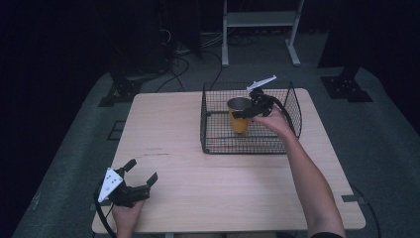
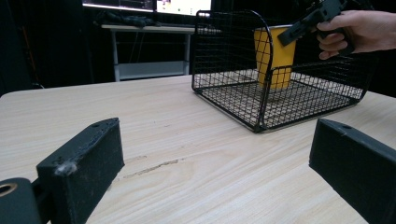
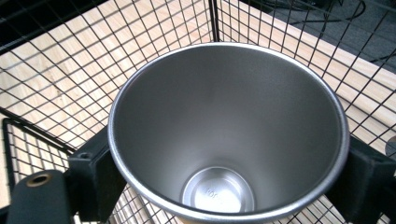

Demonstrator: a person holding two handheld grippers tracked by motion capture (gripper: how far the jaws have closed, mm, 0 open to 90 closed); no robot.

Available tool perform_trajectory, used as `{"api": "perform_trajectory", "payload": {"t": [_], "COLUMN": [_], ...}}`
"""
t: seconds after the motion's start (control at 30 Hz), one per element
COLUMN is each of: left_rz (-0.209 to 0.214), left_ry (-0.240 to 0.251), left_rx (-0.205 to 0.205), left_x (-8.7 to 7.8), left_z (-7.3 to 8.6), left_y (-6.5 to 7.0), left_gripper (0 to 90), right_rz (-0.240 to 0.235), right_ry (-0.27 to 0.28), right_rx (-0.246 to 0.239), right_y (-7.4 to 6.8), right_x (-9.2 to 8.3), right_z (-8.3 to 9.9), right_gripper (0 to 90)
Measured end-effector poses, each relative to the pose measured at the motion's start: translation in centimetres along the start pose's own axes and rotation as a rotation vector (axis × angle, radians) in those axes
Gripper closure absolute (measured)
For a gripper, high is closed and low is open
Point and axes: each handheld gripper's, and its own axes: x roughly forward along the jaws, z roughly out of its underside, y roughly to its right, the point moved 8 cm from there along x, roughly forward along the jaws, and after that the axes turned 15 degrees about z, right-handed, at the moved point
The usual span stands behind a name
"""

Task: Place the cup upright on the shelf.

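left gripper (image 1: 142,172): near table edge, jaws wide apart, nothing between them
table (image 1: 188,148): light wood
right gripper (image 1: 243,113): reaching into basket, jaws clamped on cup just under its rim
cup (image 1: 239,115): yellow, steel inside, upright in wire basket (image 1: 213,144) at far side

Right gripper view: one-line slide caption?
Black fingers flank a steel-lined yellow cup inside a black wire basket.
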Motion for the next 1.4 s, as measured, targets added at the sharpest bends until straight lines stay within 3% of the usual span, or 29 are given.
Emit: {"api": "perform_trajectory", "payload": {"t": [0.6,1.4], "left_rz": [-0.001,0.000], "left_ry": [-0.001,-0.001], "left_rx": [0.002,0.004], "left_x": [0.0,0.0], "left_z": [0.0,0.0], "left_y": [0.0,0.0], "left_gripper": [2.4,2.3], "right_rz": [0.036,0.081], "right_ry": [-0.043,-0.034], "right_rx": [-0.009,-0.049], "right_y": [0.1,-0.1], "right_x": [1.8,2.7], "right_z": [0.7,0.5], "right_gripper": [12.4,10.1]}}
